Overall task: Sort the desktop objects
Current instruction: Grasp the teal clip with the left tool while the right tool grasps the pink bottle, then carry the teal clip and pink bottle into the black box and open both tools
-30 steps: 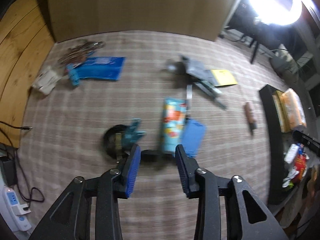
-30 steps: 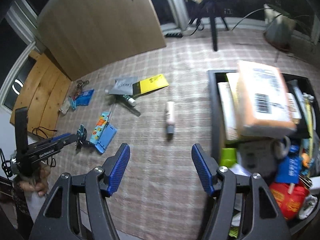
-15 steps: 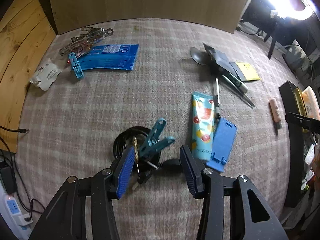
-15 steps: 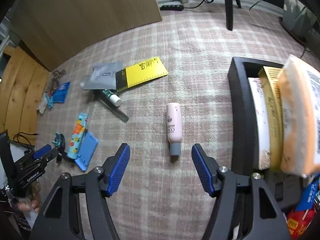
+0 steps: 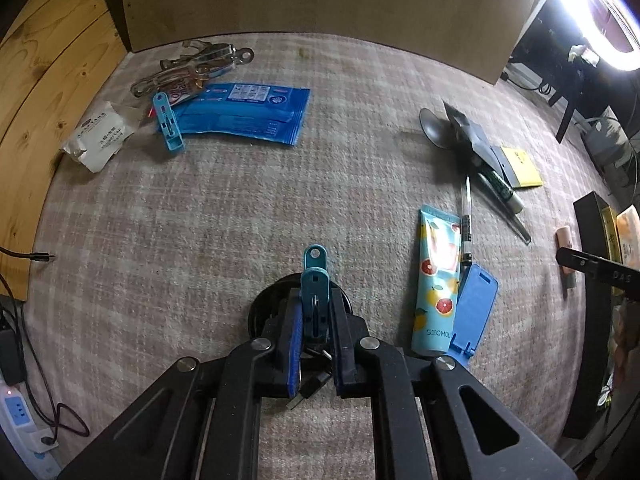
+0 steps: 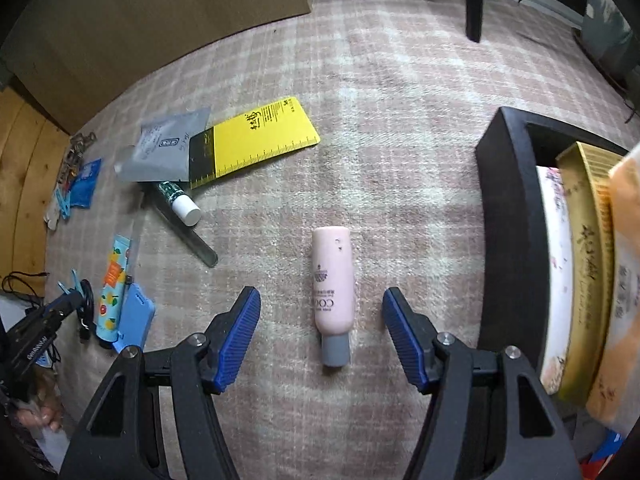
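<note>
My left gripper (image 5: 316,304) is shut on a teal clothes peg (image 5: 315,280) that is clipped to a coiled black cable (image 5: 272,300) on the checked cloth. My right gripper (image 6: 322,308) is open, its fingers on either side of a pink bottle with a grey cap (image 6: 332,284) that lies on the cloth. The left gripper also shows at the left edge of the right wrist view (image 6: 60,308).
A fruit-print tube (image 5: 436,280) and a blue phone stand (image 5: 474,308) lie right of the left gripper. A blue wipes pack (image 5: 244,114), another peg (image 5: 168,126), a yellow ruler (image 6: 252,140) and a grey sachet (image 6: 168,152) lie farther off. A black tray (image 6: 508,220) of boxes stands at right.
My left gripper has closed on the teal peg, which now stands between its fingers. My right gripper has moved down over the pink bottle, which now lies between its open fingers.
</note>
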A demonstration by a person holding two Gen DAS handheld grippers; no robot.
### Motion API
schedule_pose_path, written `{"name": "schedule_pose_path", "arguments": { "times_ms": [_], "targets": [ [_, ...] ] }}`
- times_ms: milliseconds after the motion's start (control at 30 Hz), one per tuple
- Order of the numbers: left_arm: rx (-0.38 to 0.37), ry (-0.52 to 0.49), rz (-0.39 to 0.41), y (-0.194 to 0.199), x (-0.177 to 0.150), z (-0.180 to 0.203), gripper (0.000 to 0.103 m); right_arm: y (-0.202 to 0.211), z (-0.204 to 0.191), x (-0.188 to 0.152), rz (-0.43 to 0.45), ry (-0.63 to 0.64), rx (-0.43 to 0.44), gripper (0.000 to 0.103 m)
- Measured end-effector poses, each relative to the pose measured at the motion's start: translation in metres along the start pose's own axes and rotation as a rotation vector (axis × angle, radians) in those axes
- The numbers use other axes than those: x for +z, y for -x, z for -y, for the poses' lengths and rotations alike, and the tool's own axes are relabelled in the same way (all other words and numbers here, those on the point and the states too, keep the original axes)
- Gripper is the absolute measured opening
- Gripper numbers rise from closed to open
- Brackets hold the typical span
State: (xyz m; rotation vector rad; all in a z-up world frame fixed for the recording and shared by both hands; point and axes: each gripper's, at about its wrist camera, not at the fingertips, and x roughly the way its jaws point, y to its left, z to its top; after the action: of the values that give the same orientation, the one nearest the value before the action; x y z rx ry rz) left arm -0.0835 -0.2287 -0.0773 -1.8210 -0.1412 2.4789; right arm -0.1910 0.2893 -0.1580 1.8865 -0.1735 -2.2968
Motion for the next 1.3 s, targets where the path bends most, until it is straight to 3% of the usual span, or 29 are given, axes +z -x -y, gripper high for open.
{"name": "schedule_pose_path", "arguments": {
  "times_ms": [133, 200, 267, 300, 533, 700, 967, 1133, 1300],
  "targets": [
    [-0.024, 0.024, 0.005, 0.005, 0.002, -0.004, 0.011, -0.001, -0.009, 0.005, 0.011, 0.045, -0.039, 0.055],
    [-0.031, 0.029, 0.008, 0.008, 0.004, -0.005, 0.011, 0.000, -0.013, 0.006, 0.021, 0.064, -0.062, 0.044],
    [-0.050, 0.039, 0.012, 0.013, 0.004, -0.006, 0.011, 0.001, -0.017, 0.004, 0.028, 0.098, -0.089, 0.025],
    [-0.060, 0.045, 0.016, 0.015, 0.004, -0.007, 0.011, 0.001, -0.019, 0.003, 0.032, 0.114, -0.096, 0.021],
    [-0.117, 0.071, 0.036, 0.036, 0.003, -0.006, 0.011, 0.014, -0.015, -0.013, 0.052, 0.099, -0.027, 0.020],
    [-0.162, 0.017, 0.061, 0.054, 0.003, 0.020, 0.011, 0.044, -0.016, -0.027, 0.104, 0.093, 0.045, 0.020],
    [-0.282, -0.182, 0.070, 0.086, -0.011, 0.122, 0.011, 0.104, 0.000, -0.066, 0.170, 0.094, 0.121, 0.020],
    [-0.363, -0.315, 0.054, 0.097, -0.025, 0.199, 0.011, 0.137, 0.049, -0.095, 0.212, 0.038, 0.110, 0.020],
    [-0.440, -0.435, 0.023, 0.102, -0.044, 0.278, 0.011, 0.170, 0.113, -0.119, 0.246, -0.040, 0.047, 0.020]
  ]
}}
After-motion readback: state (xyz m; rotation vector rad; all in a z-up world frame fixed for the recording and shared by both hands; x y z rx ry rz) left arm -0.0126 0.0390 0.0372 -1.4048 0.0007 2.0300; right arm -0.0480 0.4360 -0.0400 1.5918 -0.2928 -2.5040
